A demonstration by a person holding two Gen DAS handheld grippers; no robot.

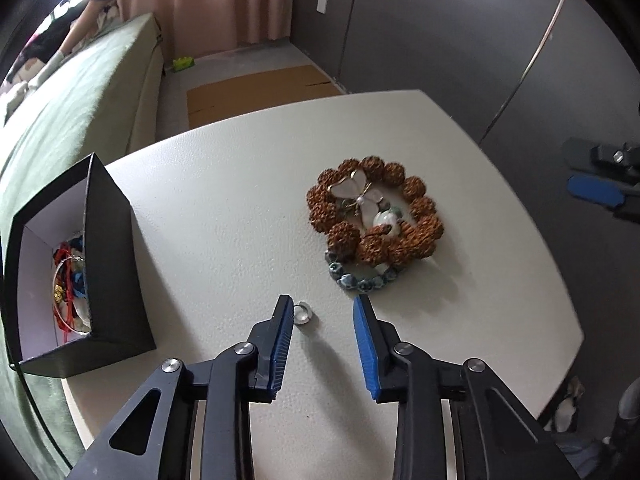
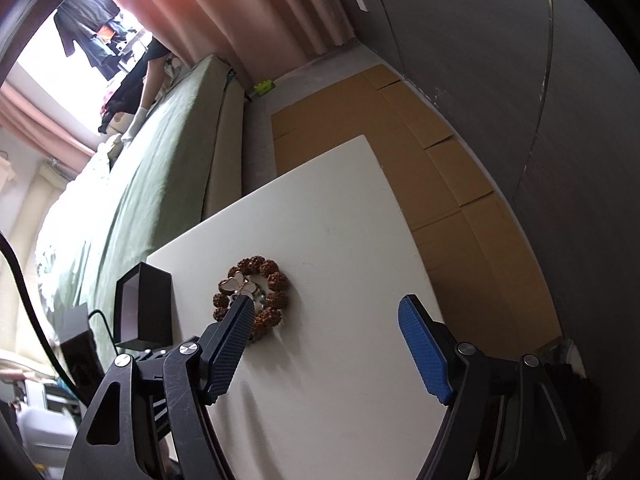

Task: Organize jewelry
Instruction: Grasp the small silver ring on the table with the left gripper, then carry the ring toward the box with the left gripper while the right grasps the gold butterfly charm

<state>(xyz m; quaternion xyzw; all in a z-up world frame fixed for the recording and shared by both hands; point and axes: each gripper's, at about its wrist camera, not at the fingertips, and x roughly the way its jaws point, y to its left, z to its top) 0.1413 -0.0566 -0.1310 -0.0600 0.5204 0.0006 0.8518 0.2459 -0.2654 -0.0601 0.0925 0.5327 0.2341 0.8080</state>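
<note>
A small silver ring (image 1: 303, 313) lies on the white table (image 1: 224, 200), between the blue pads of my left gripper (image 1: 323, 306) and close to the left pad; the gripper is open. Beyond it lies a brown seed-bead bracelet (image 1: 424, 204) with a white butterfly brooch (image 1: 358, 196) on top and a blue-green bead bracelet (image 1: 360, 282) under its near edge. At the left stands a black box (image 1: 112, 264) holding several pieces of jewelry (image 1: 70, 280). My right gripper (image 2: 326, 304) hovers open over the table, right of the brown bracelet (image 2: 276, 280) and the box (image 2: 148, 308).
A bed with a green cover (image 1: 80, 92) runs along the table's left side. Flattened cardboard (image 2: 440, 184) covers the floor beyond and right of the table. A person's arm (image 2: 148, 76) reaches over the far end of the bed. A black device with a cable (image 2: 80, 344) sits left of the box.
</note>
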